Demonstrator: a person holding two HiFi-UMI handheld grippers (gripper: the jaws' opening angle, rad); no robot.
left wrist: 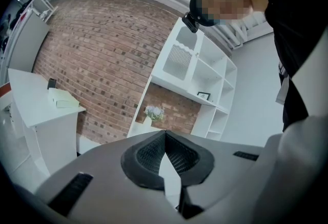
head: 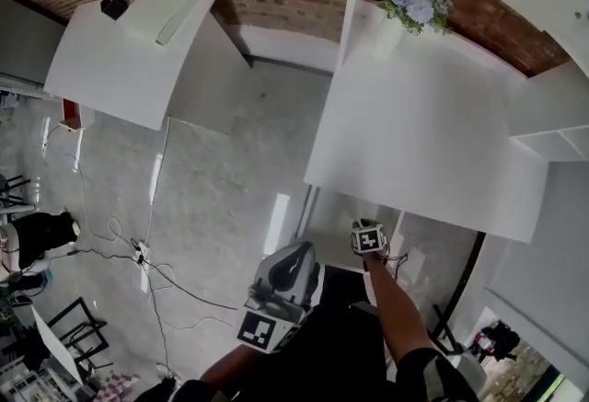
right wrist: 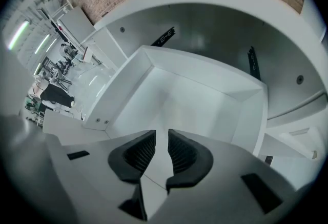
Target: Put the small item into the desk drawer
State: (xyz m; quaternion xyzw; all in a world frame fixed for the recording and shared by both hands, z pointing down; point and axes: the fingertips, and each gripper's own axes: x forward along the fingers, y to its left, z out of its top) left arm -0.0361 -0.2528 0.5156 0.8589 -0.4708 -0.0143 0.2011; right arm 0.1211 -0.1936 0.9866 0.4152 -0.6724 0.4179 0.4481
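Observation:
My right gripper (right wrist: pixel 162 136) points steeply down over the open white drawer (right wrist: pixel 202 66). Its dark ribbed pads stand a narrow gap apart with nothing between them. What I see of the drawer's floor is bare white, and no small item shows in any view. In the head view the right gripper (head: pixel 368 239) hangs just below the front edge of the white desk (head: pixel 414 133). My left gripper (head: pixel 296 253) is held low beside it, pointing roughly level. In its own view the left gripper (left wrist: pixel 165 134) has its pad tips touching and holds nothing.
A vase of flowers (head: pixel 414 5) stands at the back of the desk. A second white desk (head: pixel 129 51) at the left carries a black block (head: pixel 113 5) and a white box (head: pixel 166 9). Cables (head: pixel 138 253) trail over the concrete floor. A white shelf unit (left wrist: pixel 205 84) stands against the brick wall.

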